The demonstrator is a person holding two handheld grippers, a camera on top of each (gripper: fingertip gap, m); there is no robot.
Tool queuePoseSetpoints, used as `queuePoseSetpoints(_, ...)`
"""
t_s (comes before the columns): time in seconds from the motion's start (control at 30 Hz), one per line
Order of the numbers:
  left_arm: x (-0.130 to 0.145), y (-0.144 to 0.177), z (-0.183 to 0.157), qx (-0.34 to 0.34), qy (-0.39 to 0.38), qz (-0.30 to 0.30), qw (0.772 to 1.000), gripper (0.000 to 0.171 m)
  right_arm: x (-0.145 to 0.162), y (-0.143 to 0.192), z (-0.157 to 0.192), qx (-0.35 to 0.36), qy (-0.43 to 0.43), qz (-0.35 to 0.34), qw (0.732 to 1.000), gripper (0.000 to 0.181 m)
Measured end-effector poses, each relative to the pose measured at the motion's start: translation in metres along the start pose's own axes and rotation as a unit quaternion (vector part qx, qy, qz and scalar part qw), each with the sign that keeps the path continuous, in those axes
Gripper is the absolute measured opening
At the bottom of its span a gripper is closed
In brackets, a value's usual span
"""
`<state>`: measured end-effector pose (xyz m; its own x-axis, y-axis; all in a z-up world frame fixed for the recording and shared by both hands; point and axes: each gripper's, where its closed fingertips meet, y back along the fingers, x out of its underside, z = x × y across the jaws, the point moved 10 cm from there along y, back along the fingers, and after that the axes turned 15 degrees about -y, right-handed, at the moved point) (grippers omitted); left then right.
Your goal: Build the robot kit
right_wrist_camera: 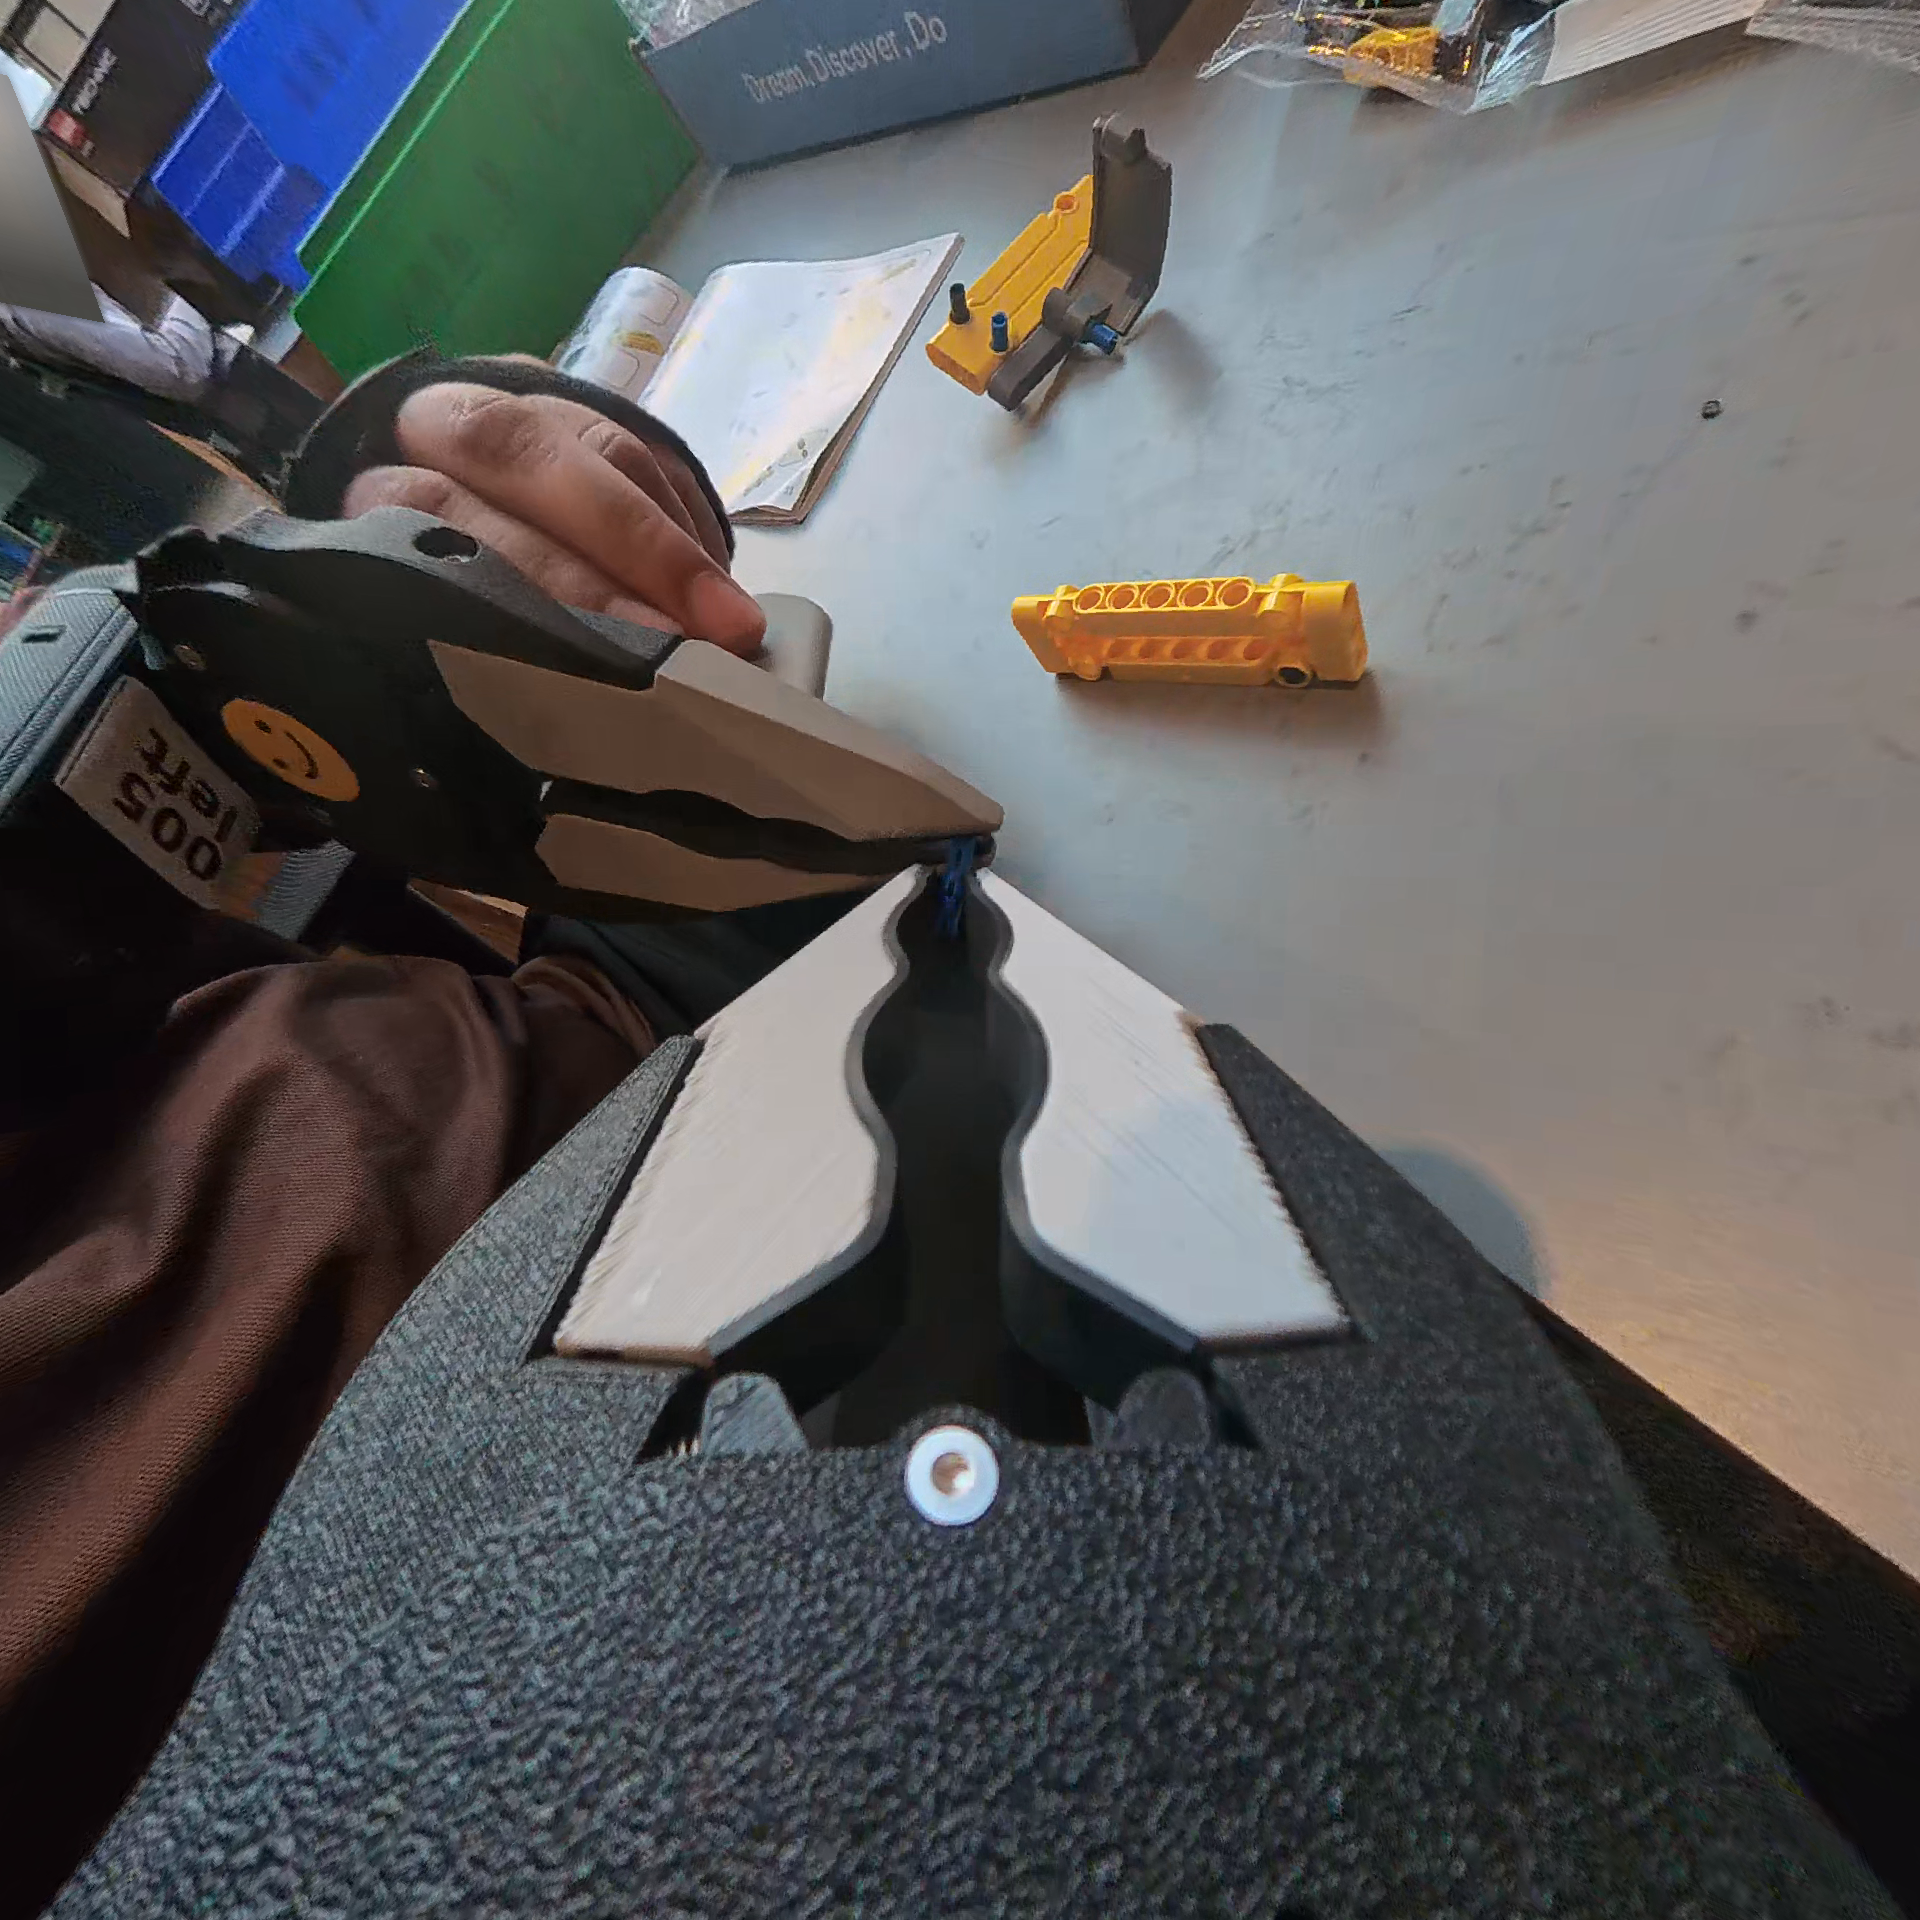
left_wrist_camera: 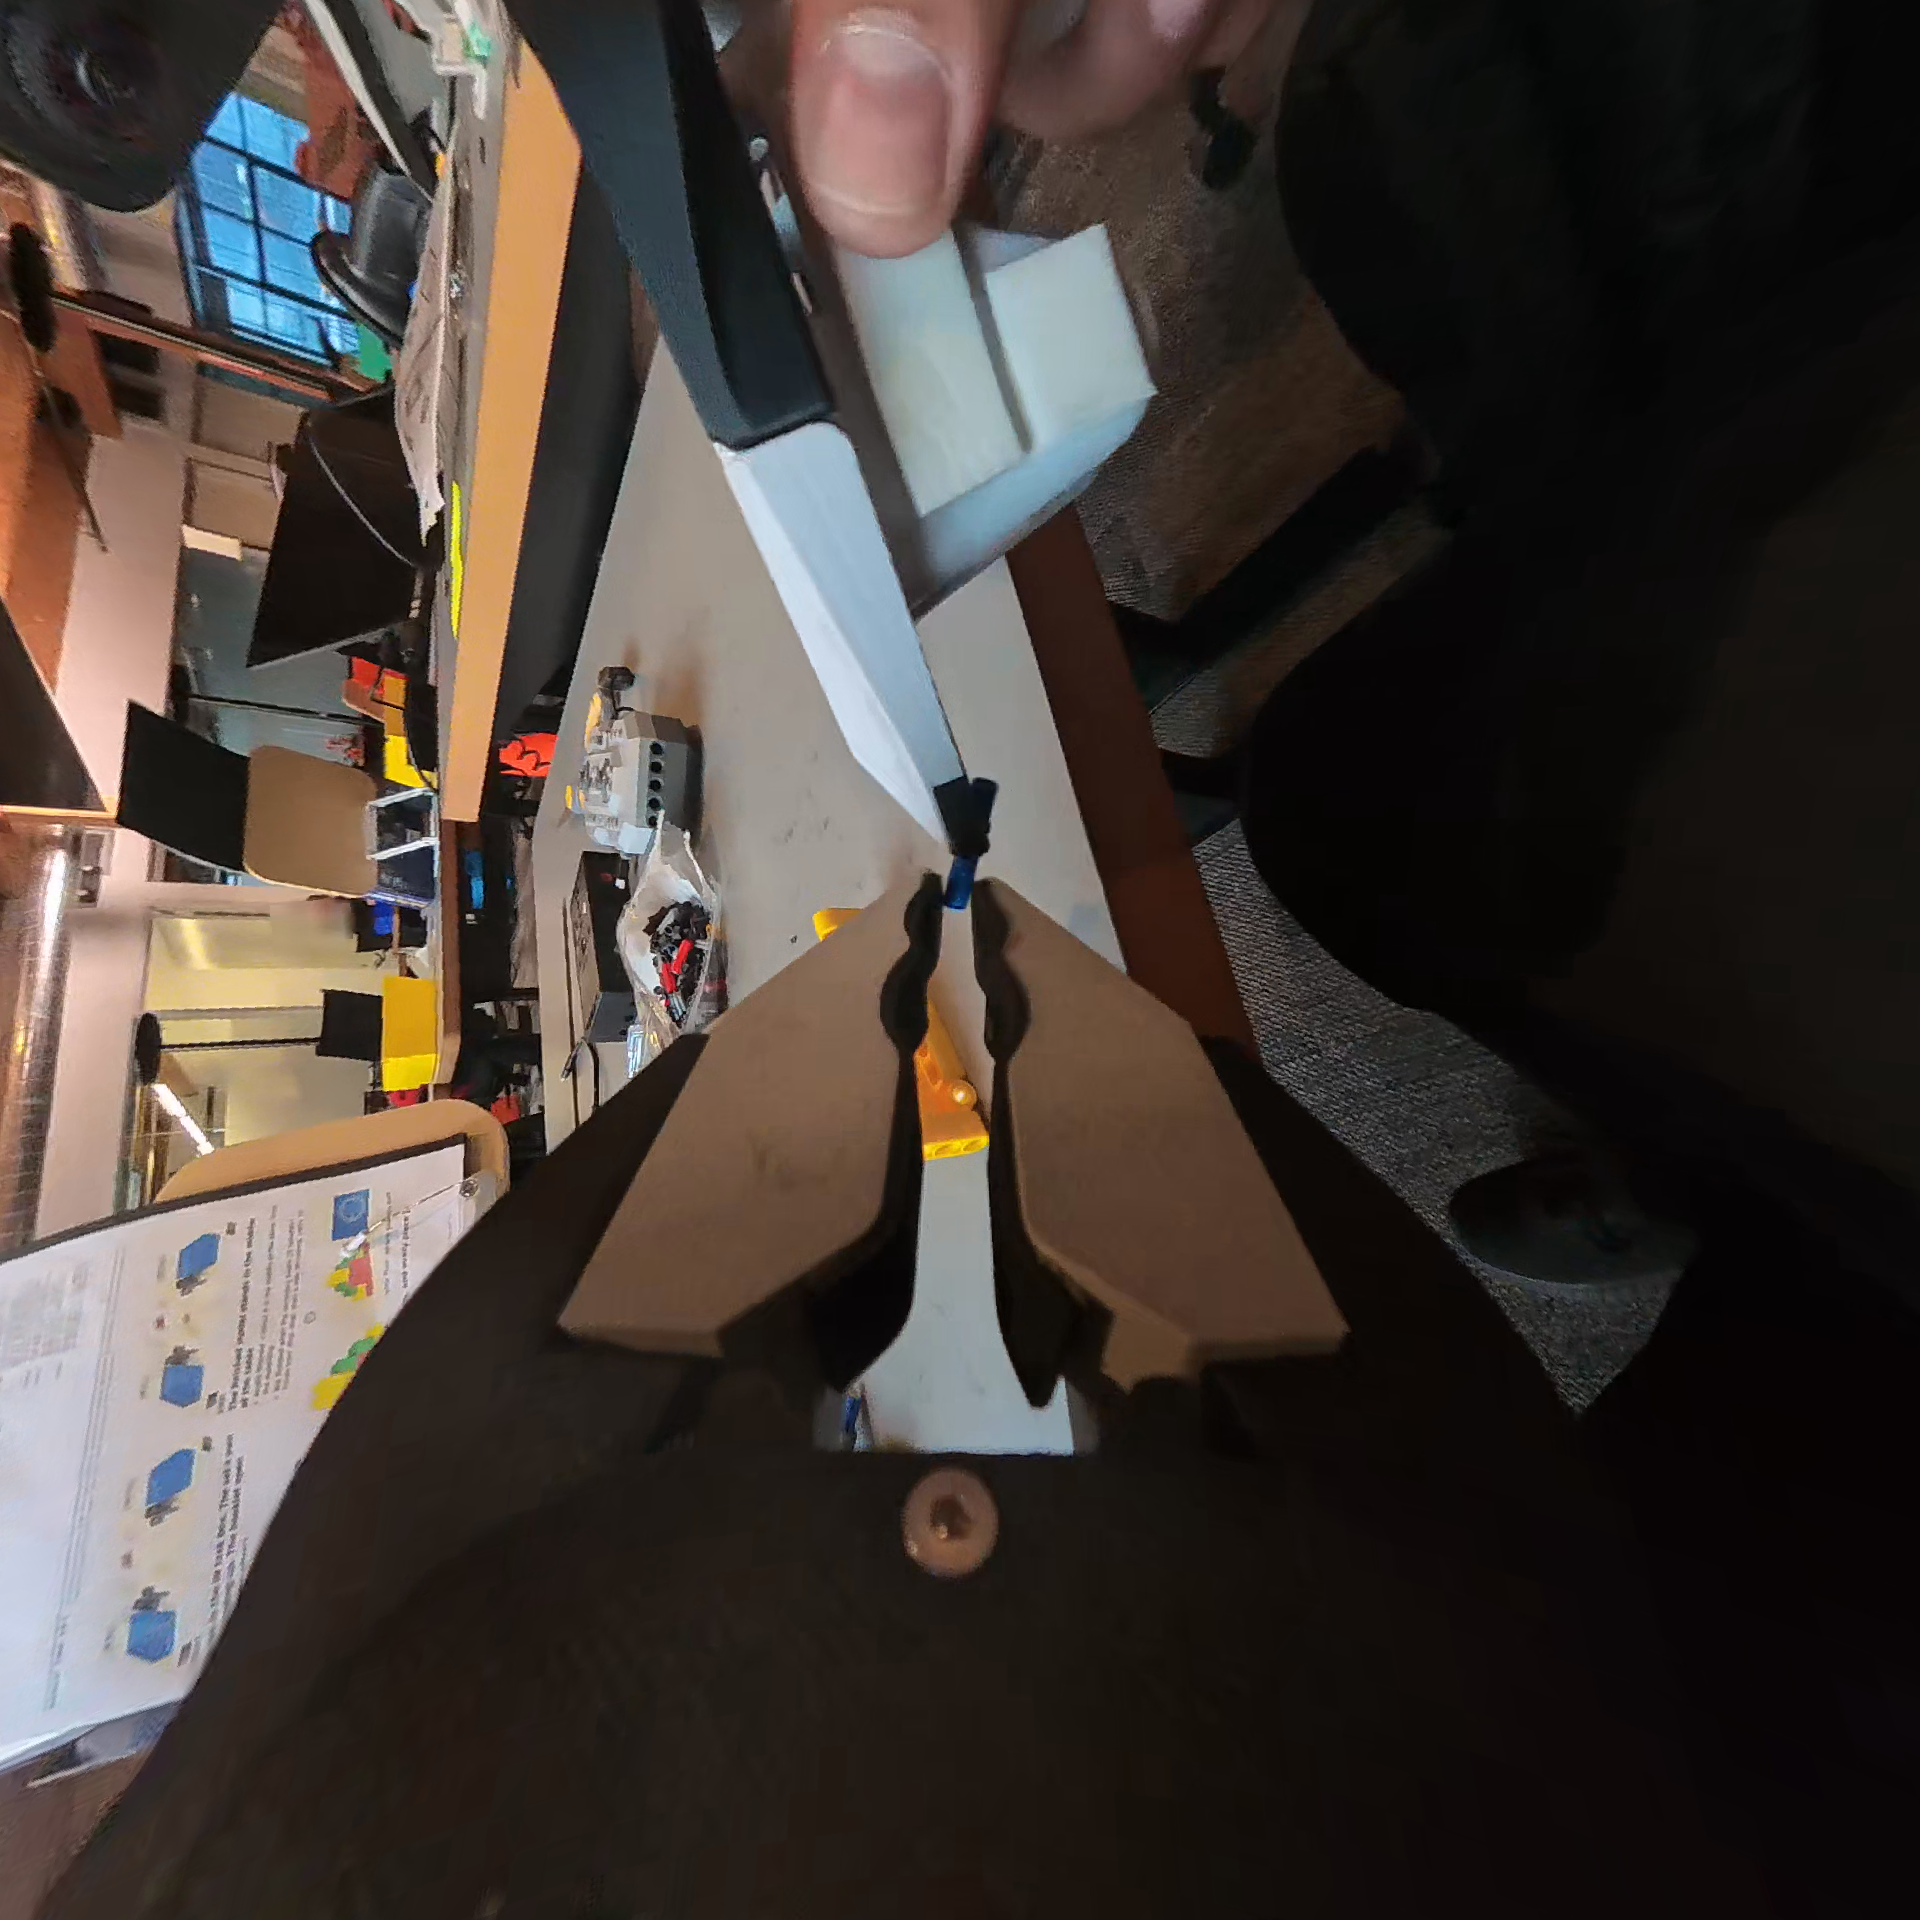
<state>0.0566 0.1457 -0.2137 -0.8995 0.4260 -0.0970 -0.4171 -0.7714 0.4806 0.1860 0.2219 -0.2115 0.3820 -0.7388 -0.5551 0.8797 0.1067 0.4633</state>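
Left gripper, pale tapered fingers on a black body: tips pinched nearly together on one end of a small blue plastic connector pin. Right gripper, same build, tips closed on the other end of that pin. The two sets of tips meet almost nose to nose, the pin bridging them, held off the table near its front edge.

In the left wrist view the right gripper comes down from above, a thumb pressing its white block handle. In the right wrist view the left gripper enters from the left, a hand around it.

Judgement: both grips sit on a very short part, so pressure looks best kept even and the pin square to both tips; a twist could flick it free.

Grey tabletop beyond: a yellow perforated building beam lying flat; farther off, a yellow beam joined to a dark grey curved panel, with pins standing in it; an open instruction booklet; a dark box; green and blue bins.

Writing: a printed tag and a yellow smiley sticker on the left gripper, lettering on the dark box, printed sheets; none transcribed.
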Motion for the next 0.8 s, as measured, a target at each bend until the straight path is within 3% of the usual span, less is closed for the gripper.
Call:
queuePoseSetpoints(0.3, -0.0035, -0.0010, 0.0009, -0.056, 0.043, 0.020, 0.997, 0.002, -0.0028, 0.0075, 0.0019, 0.005, 0.019, -0.043, 0.999, 0.006)
queuePoseSetpoints(0.8, -0.0035, 0.0002, -0.0019, -0.070, 0.046, 0.015, 0.996, 0.002, -0.0018, 0.0034, 0.0078, 0.038, 0.059, -0.049, 0.996, 0.006)
